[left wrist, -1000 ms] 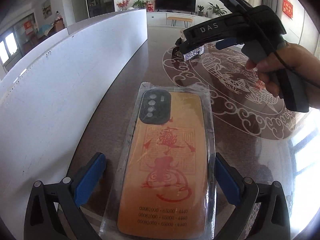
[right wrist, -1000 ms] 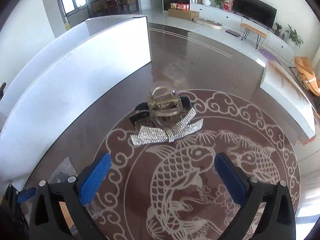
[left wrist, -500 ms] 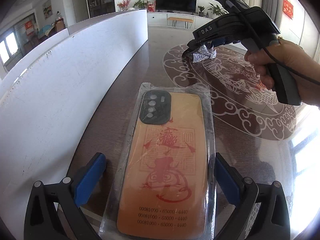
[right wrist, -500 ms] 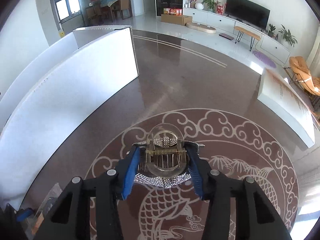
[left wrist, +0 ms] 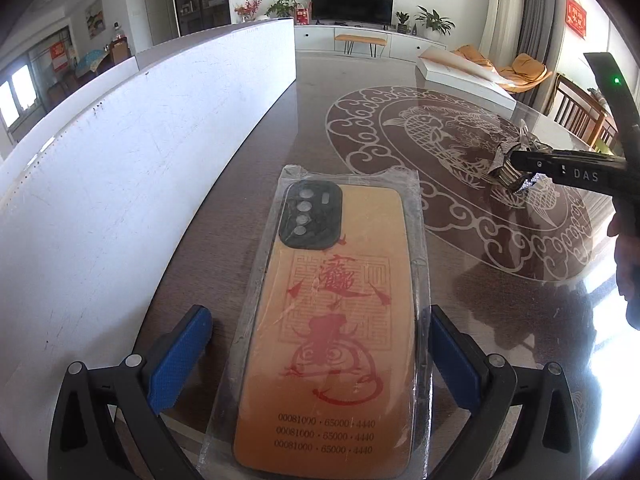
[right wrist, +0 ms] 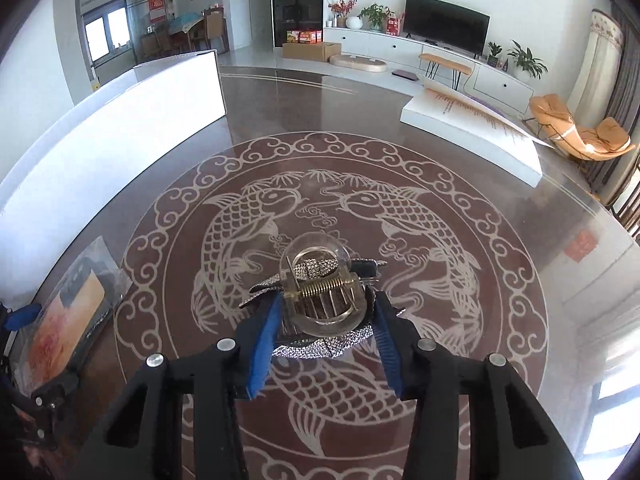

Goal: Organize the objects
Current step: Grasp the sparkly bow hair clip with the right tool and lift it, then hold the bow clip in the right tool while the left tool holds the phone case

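Observation:
An orange phone case (left wrist: 340, 240) with red print, sealed in a clear bag, lies flat on the table. My left gripper (left wrist: 318, 316) stands open around its near half, with a blue pad on each side. A clear hair clip (right wrist: 320, 280) with a brass spring and a rhinestone bow sits between the pads of my right gripper (right wrist: 326, 308), which is shut on it above the fish pattern. In the left wrist view that right gripper (left wrist: 516, 164) comes in from the right edge with the hair clip (left wrist: 505, 168) at its tip. The phone case (right wrist: 76, 304) also shows at the right wrist view's lower left.
The brown glass-topped table (right wrist: 400, 216) carries a round two-fish pattern. A tall curved white board (left wrist: 120, 160) walls off its left side. A flat white box (right wrist: 472, 132) lies at the far right. A hand (left wrist: 626, 260) holds the right gripper's handle.
My right gripper closed on the hair clip, lifted it and carried it across the table, to the right in the left wrist view. The left gripper and the phone case stayed put.

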Demonstrator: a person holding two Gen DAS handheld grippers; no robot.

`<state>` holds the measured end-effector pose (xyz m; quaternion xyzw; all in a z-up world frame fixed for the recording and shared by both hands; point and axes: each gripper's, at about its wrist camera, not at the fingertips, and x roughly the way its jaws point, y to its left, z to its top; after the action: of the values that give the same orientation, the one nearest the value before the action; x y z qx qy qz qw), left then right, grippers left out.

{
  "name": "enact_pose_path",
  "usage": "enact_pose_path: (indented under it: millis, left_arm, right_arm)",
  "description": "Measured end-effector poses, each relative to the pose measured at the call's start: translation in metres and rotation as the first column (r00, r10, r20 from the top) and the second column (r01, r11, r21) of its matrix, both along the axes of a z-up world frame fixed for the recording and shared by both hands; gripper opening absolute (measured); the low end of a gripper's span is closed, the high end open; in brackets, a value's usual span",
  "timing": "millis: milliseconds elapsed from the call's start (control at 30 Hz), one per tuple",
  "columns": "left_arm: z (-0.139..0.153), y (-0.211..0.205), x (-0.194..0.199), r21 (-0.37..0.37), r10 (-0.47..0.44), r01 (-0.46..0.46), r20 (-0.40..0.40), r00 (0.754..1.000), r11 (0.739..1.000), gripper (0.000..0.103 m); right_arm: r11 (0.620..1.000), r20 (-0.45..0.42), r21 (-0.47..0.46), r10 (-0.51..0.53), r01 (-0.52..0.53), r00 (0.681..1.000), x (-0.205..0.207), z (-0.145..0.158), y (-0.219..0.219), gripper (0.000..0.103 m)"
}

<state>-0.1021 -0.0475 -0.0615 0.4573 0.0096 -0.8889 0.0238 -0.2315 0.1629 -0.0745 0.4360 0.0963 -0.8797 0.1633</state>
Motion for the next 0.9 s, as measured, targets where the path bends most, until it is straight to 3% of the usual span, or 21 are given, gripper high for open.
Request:
enact_pose_path:
  millis: [367, 533, 600, 667, 767, 900]
  left_arm:
    - [0.0, 0.0, 0.0, 0.0, 0.0, 0.0, 0.0, 1.0, 1.0, 0.103]
    - [0.0, 0.0, 0.0, 0.0, -0.001, 0.001, 0.0, 1.0, 1.0, 0.103]
    - [0.0, 0.0, 0.0, 0.001, -0.001, 0.001, 0.0, 1.0, 1.0, 0.103]
    - [0.0, 0.0, 0.0, 0.001, -0.003, 0.003, -0.001, 1.0, 1.0, 0.103]
    - [0.0, 0.0, 0.0, 0.001, -0.003, 0.003, -0.001, 1.0, 1.0, 0.103]
    - [0.0, 0.0, 0.0, 0.0, -0.003, 0.003, -0.001, 1.0, 1.0, 0.103]
  right_arm:
    - [0.999, -0.022, -0.035, 0.0, -0.001, 1.0, 0.097, 0.0, 0.037, 0.046]
    - [0.999, -0.057, 0.017, 0.049, -0.048, 0.997, 0.132, -0.001, 0.031, 0.047]
    - [0.997, -0.056, 0.043, 0.071, -0.069, 0.996, 0.139, -0.003, 0.032, 0.051]
    - [0.995, -0.058, 0.064, 0.074, -0.071, 0.996, 0.145, -0.002, 0.034, 0.068]
    - [0.998, -0.086, 0.042, 0.044, -0.04, 0.995, 0.152, 0.008, 0.044, 0.085]
    - [1.0, -0.095, 0.008, 0.016, -0.015, 0.995, 0.158, 0.018, 0.058, 0.096]
